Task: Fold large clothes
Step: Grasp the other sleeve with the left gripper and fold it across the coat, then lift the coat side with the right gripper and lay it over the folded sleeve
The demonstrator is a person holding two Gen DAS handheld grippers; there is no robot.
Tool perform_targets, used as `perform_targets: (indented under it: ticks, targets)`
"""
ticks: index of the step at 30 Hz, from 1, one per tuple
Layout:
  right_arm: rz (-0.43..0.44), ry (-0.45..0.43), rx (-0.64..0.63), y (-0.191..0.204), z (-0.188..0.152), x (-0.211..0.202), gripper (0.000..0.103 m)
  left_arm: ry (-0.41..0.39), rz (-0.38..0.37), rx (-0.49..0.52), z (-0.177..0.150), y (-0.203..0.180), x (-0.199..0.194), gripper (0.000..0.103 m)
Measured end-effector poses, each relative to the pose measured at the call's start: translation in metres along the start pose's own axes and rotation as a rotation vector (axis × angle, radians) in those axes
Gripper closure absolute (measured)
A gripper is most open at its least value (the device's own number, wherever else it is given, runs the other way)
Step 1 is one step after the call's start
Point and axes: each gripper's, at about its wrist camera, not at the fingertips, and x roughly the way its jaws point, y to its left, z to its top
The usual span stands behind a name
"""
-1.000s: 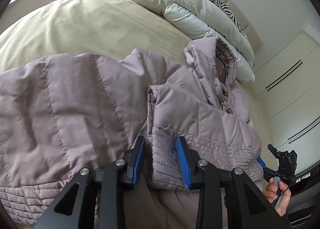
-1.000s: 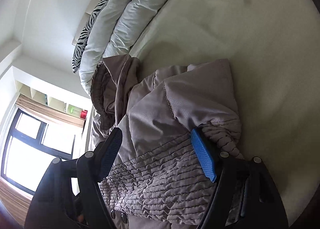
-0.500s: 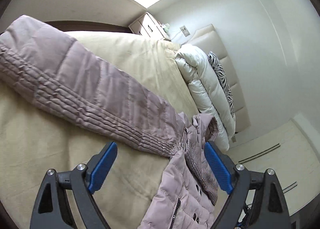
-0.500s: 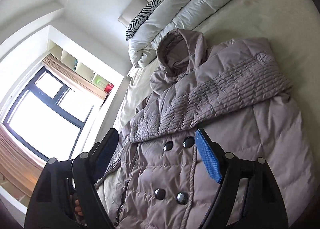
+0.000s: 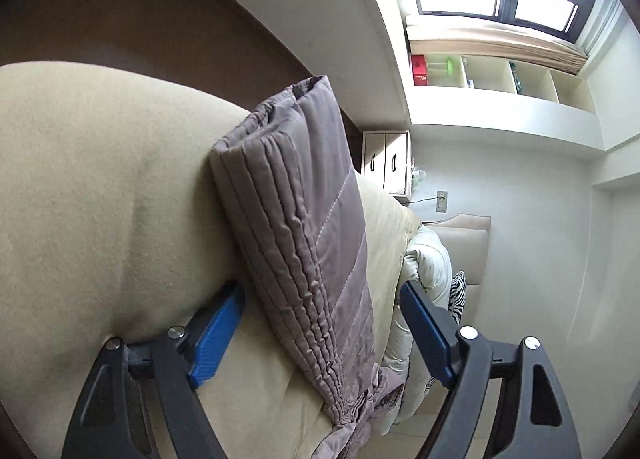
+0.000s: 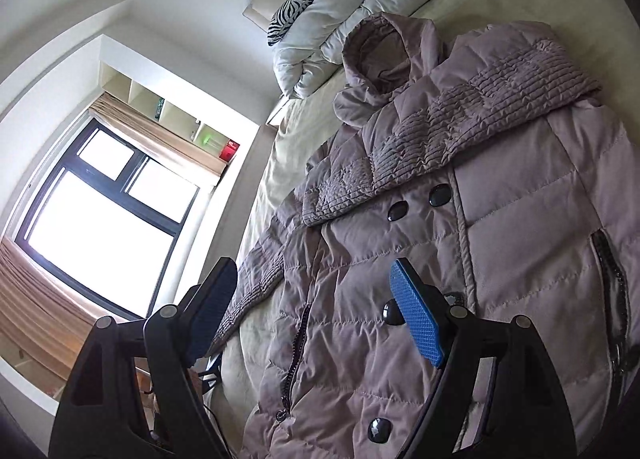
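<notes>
The left claw [image 5: 322,333], black-framed with blue pads, stands spread wide, one finger at about 8 o'clock in its view and the other at 4 o'clock, nothing clamped between them. The right claw [image 6: 314,313], same build, is likewise spread wide, its fingers at 7 and 4 o'clock, gripping nothing.

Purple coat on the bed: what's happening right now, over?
Both grippers, left and right, open, holding nothing. Coat face up on bed, one sleeve outstretched, unfolded. Nothing in the way.
</notes>
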Motion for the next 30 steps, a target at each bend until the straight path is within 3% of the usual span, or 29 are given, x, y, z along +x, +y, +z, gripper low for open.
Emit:
perform_targets:
  ticks: [2, 5, 6, 9, 12, 15, 18, 20, 24, 26, 28, 30]
  targets:
    - [0.004, -0.005, 0.006, 0.0, -0.003, -0.003, 0.025, -0.033, 0.005, -0.039, 0.005, 0.001, 0.003, 0.027]
    - [-0.001, -0.001, 0.015, -0.004, -0.005, -0.005, 0.025, -0.059, 0.051, -0.069, 0.014, 0.003, 0.008, 0.06]
    - [-0.005, 0.0, 0.016, -0.005, -0.007, -0.006, 0.025, -0.056, 0.063, -0.067, 0.016, 0.003, 0.01, 0.078]
    - [-0.004, 0.001, 0.016, -0.01, -0.01, -0.01, 0.025, -0.051, 0.076, 0.006, 0.014, -0.009, 0.008, 0.084]
    - [0.006, -0.01, 0.022, -0.016, -0.011, -0.018, 0.025, -0.062, 0.073, 0.262, -0.015, -0.06, -0.004, 0.085]
    - [0.016, -0.023, 0.031, -0.023, -0.012, -0.026, 0.025, -0.003, 0.046, 0.577, -0.074, -0.121, -0.004, 0.086]
    - [0.022, -0.031, 0.049, -0.033, -0.014, -0.034, 0.025, 0.071, 0.041, 0.969, -0.173, -0.174, 0.005, 0.086]
    - [0.026, -0.031, 0.065, -0.042, -0.014, -0.04, 0.025, 0.143, 0.028, 1.222, -0.252, -0.188, 0.015, 0.086]
    - [0.031, -0.035, 0.111, -0.065, -0.013, -0.053, 0.025, 0.289, 0.054, 1.676, -0.403, -0.164, 0.041, 0.085]
    - [0.034, -0.023, 0.137, -0.079, -0.011, -0.056, 0.023, 0.348, 0.086, 1.843, -0.456, -0.132, 0.054, 0.085]
    - [0.022, -0.016, 0.162, -0.092, -0.009, -0.056, 0.015, 0.393, 0.134, 1.933, -0.486, -0.101, 0.069, 0.084]
    - [0.029, 0.008, 0.183, -0.103, -0.006, -0.05, 0.012, 0.412, 0.164, 1.962, -0.496, -0.083, 0.079, 0.083]
